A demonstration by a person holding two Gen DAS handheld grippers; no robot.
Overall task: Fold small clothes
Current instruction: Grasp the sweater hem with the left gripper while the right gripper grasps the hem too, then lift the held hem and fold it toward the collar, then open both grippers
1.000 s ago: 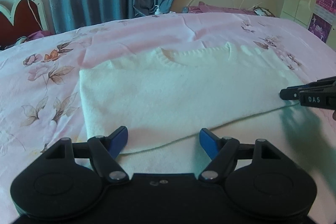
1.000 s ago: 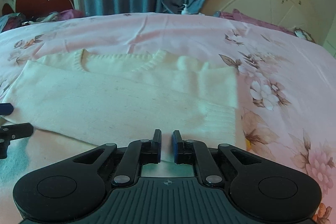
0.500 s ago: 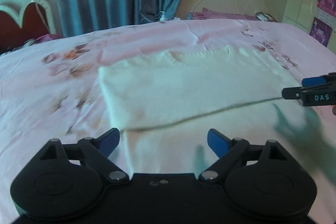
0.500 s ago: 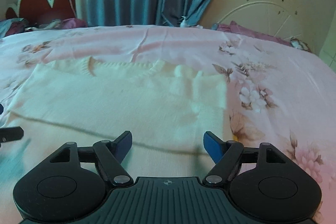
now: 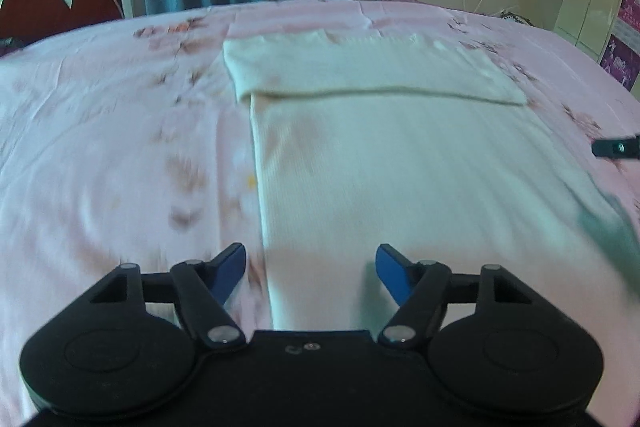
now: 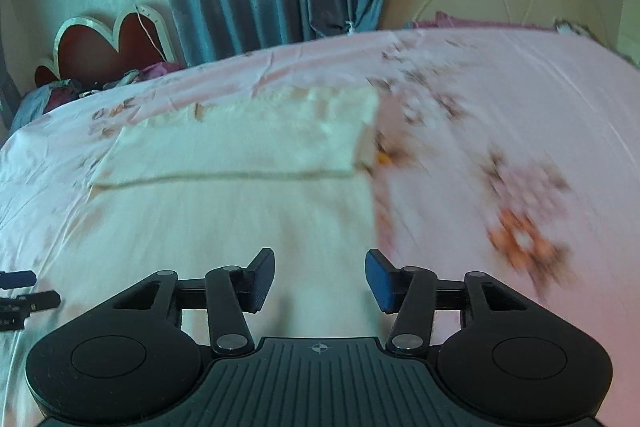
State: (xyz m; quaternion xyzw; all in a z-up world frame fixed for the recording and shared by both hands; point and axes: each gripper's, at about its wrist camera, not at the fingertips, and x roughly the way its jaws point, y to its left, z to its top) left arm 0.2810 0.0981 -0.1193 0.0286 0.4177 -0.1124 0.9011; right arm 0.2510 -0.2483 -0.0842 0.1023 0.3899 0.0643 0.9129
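Both grippers pulled back from sweater [image 5: 400, 167] | left gripper [image 5: 311, 269], right gripper [image 6: 320, 277] fingers closing, empty | bedsheet [image 6: 520, 147] blurred

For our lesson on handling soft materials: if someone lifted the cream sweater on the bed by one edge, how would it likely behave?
The cream sweater would probably droop: it lies flat and its folded flap follows the layer beneath. It looks thin, so likely light. On the pink bedsheet it would probably bunch rather than slide.
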